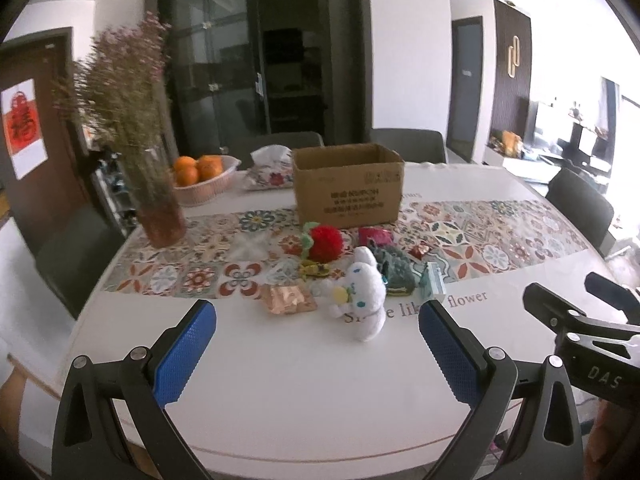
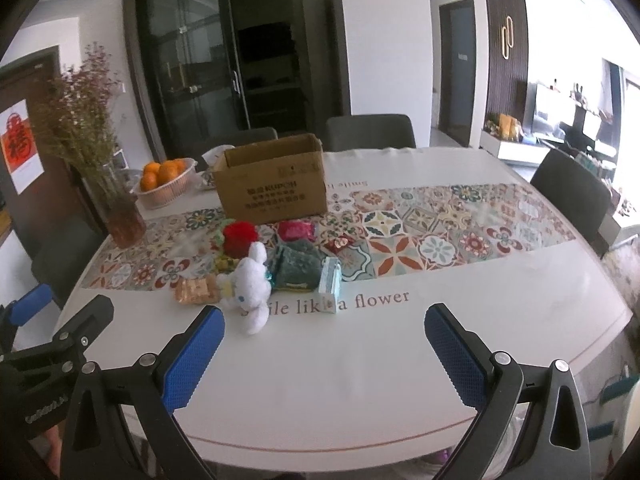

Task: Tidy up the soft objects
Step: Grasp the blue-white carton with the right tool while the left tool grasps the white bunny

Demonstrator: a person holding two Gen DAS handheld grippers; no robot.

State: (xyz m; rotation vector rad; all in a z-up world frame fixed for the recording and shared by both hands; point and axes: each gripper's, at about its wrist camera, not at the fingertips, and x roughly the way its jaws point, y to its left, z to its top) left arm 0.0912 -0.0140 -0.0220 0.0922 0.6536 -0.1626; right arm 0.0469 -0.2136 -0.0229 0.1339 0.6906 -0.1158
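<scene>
Left wrist view: left gripper (image 1: 316,344) gapes wide, empty, over the white table (image 1: 280,380). Ahead lie a red plush (image 1: 326,243), a white bunny plush (image 1: 362,294), what looks like a grey-green plush (image 1: 394,272), then the cardboard box (image 1: 347,186) behind. Right gripper (image 2: 324,350) likewise spread, holding nothing.

White table (image 1: 304,380) w/ a patterned tile-print runner (image 1: 500,248) across its middle & printed lettering near the front. On it: open cardboard box (image 1: 348,184) at centre-back; glass vase of dried flowers (image 1: 160,216) at left; basket of oranges (image 1: 204,178) behind vase. Just in front of box, a cluster: red pom-pom plush (image 1: 326,242), white bunny plush (image 1: 362,294), grey-green plush (image 1: 394,272), teal packet (image 1: 434,286), copper-coloured packet (image 1: 286,300).
</scene>
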